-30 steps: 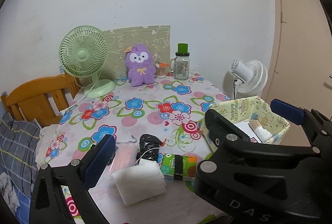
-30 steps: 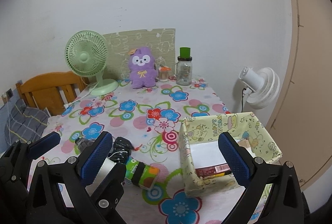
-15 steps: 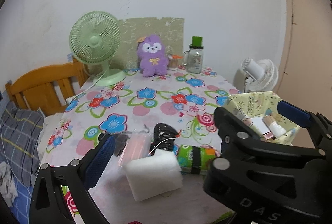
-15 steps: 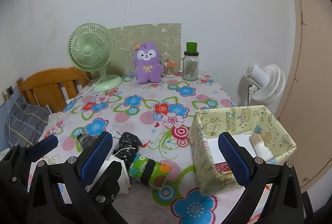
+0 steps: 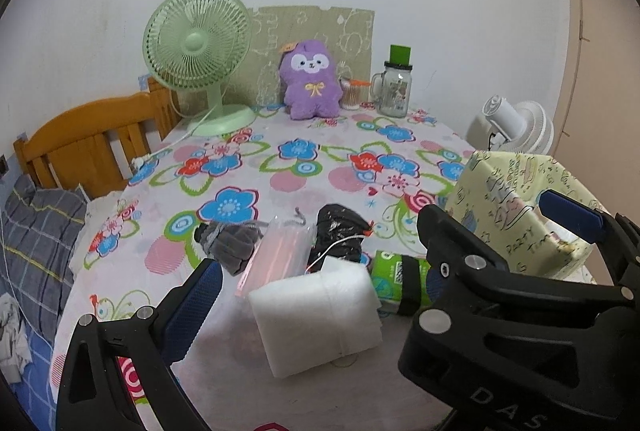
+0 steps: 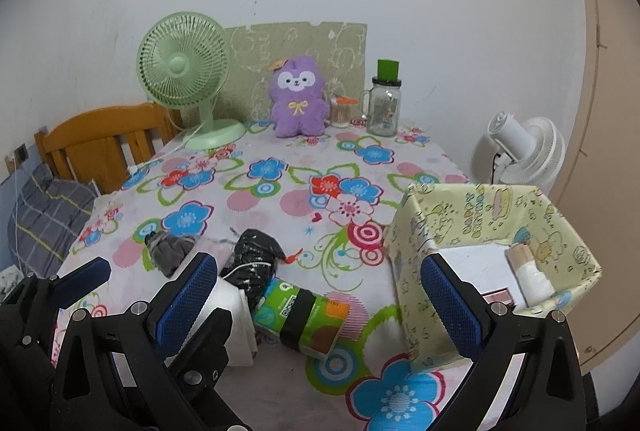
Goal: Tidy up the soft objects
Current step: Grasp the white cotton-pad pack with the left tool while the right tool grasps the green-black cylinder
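Honestly, your left gripper (image 5: 316,295) has its fingers spread wide around the white foam block (image 5: 316,315) near the table's front edge; the right gripper (image 6: 320,295) is spread too, empty. Squeeze crooked and it'll squirt out, dragging the pink mask pack (image 5: 280,251) (they're touching).

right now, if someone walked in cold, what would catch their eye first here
Probably the purple plush toy sitting upright at the far edge of the flowered tablecloth, between the green desk fan and a glass jar. Nearer the camera lies a cluster of soft items, with a white foam block in front of the open left gripper. A yellow patterned box stands open to the right, ahead of the open right gripper.
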Available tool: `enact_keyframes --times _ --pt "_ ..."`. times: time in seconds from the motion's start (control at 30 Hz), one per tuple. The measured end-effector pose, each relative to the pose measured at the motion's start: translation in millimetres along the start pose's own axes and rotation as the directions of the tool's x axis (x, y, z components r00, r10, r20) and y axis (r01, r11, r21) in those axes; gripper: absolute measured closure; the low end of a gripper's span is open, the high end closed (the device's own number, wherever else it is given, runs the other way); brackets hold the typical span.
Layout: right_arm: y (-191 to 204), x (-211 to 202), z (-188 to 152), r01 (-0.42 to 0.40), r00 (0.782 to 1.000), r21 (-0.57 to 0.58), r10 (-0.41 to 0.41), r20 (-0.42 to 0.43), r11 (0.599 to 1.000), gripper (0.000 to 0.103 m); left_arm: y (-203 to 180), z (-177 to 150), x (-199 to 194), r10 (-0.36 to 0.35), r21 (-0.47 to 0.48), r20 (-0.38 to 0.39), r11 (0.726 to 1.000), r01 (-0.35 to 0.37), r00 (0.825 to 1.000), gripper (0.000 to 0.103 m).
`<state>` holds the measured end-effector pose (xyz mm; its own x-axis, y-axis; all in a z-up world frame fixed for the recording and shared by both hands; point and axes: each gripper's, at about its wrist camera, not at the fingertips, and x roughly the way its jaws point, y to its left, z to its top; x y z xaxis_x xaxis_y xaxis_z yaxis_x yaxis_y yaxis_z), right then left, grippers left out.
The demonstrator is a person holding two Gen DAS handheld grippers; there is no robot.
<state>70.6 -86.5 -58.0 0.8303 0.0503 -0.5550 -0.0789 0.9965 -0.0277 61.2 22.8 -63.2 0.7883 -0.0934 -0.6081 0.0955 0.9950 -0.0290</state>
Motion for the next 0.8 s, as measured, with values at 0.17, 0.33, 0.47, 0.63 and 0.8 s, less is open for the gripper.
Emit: enact_keyframes --times 0.17,0.33,0.47,0.63,0.8 --pt "4.1 10.1 -5.8 -0.009 1.0 -0.014 0.009 -0.019 1.0 0.0 5.9 -6.1 11.6 0.01 -0.02 -0.027 1.0 -0.01 1.0 0.0" --pt "7.7 22.1 -13.0 -0.031 0.998 -0.026 0.03 -0.046 0.999 0.0 10.5 -13.6 23.7 0.024 -0.034 -0.061 0.999 -0.026 0.998 0.0" --pt "7.3 32.4 -18.6 -0.037 0.997 -0.019 0.036 -0.071 0.999 0.0 13.0 -19.2 34.4 0.026 -0.043 -0.091 0.999 -0.03 0.996 0.0" --pt "5.2 46.5 -23.7 -0.037 0.994 -0.013 0.036 -0.103 0.999 0.0 12.7 -22.9 48.5 0.018 -0.045 -0.129 0.999 -0.024 0.992 0.0" --pt "11.0 53.0 -26.2 -0.034 0.993 -0.049 0.028 -0.116 0.998 0.0 10.6 -26.8 59.2 0.013 -0.044 -0.151 0.999 -0.02 0.989 0.0"
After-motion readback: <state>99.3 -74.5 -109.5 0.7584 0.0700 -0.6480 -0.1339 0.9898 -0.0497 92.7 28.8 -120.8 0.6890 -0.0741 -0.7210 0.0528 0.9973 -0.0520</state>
